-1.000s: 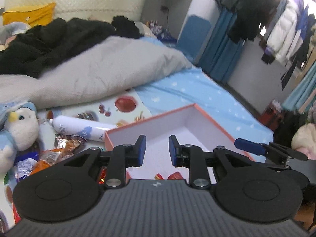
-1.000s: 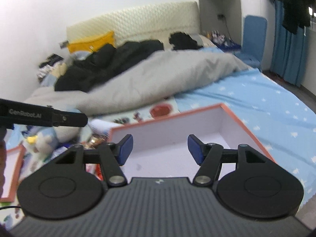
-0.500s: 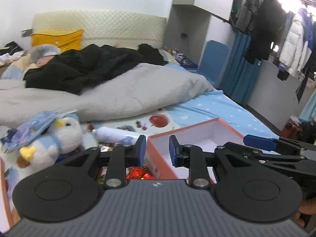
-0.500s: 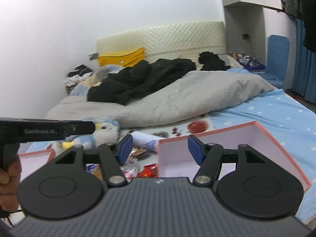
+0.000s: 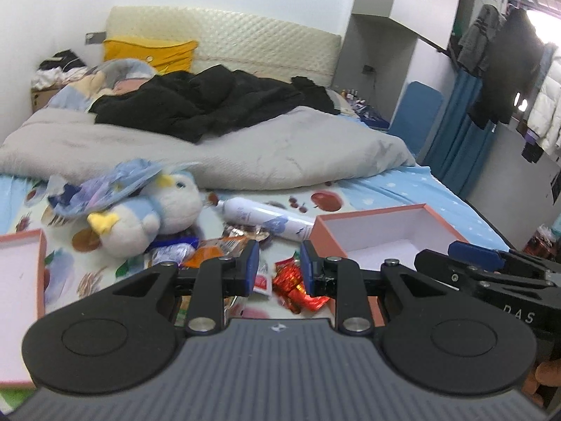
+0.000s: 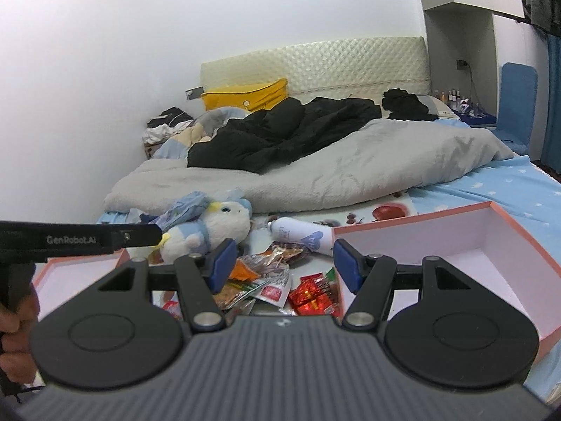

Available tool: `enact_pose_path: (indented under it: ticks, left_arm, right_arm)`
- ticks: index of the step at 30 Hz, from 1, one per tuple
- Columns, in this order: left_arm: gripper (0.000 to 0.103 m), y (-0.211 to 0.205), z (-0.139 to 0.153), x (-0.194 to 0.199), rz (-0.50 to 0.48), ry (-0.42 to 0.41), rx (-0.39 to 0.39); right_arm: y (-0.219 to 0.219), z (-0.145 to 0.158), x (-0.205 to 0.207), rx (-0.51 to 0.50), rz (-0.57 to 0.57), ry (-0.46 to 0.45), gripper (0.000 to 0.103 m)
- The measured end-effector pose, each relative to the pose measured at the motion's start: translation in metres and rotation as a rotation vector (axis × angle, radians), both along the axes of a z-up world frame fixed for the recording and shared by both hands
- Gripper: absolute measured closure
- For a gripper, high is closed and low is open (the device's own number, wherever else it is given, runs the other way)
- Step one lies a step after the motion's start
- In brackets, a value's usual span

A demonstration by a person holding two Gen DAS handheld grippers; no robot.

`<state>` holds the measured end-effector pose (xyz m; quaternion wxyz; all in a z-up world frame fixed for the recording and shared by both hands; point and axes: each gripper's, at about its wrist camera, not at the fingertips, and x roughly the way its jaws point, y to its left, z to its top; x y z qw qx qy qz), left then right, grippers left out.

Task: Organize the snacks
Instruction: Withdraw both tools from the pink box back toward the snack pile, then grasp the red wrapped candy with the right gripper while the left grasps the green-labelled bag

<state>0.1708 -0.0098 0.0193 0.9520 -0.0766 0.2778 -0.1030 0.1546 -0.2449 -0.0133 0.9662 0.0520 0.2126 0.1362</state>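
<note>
A pile of snack packets lies on the printed mat on the bed, with shiny red packets [image 5: 298, 286] [image 6: 312, 294], a white sachet [image 6: 271, 293], an orange packet [image 6: 245, 272] and a brown one [image 6: 282, 251]. An open pink box with a white inside [image 5: 385, 233] [image 6: 484, 245] stands to the right of the pile. My left gripper [image 5: 279, 265] hovers over the red packets, narrowly open, with nothing between its pads. My right gripper [image 6: 283, 266] hangs over the same pile, open wide and holding nothing.
A second pink box part [image 5: 21, 280] [image 6: 80, 273] lies left of the pile. A plush bird [image 5: 147, 210] and a white bottle [image 5: 263, 215] lie just behind the snacks. A grey duvet [image 6: 350, 175] and black clothes fill the bed beyond. A hand [image 6: 14, 333] holds the left tool.
Both views have swung left, from over the open box to over the snack pile. The second box part has come into view at the left. Neither gripper's jaws have changed.
</note>
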Motion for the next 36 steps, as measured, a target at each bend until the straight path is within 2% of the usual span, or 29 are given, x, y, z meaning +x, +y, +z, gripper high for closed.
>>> enact_pose_path:
  ticks: [16,18,23,31,36]
  left_arm:
    - [0.072,0.025,-0.037,-0.036,0.047,0.067,-0.014]
    - [0.066,0.027,-0.043,-0.04,0.052,0.079,-0.007]
    - [0.062,0.034,-0.055,-0.048,0.066,0.101,-0.005]
    - [0.051,0.036,-0.082,-0.059,0.059,0.177,-0.031]
    - [0.033,0.041,-0.095,-0.056,0.074,0.201,-0.036]
  right_arm:
    - [0.029,-0.041,-0.034,0.004,0.061,0.044,0.039]
    - [0.031,-0.046,-0.038,0.001,0.067,0.054,0.039]
    - [0.033,-0.059,-0.048,-0.005,0.076,0.088,0.039]
    - [0.038,-0.074,-0.057,-0.022,0.084,0.122,0.039]
    - [0.043,-0.08,-0.054,-0.04,0.089,0.134,0.039]
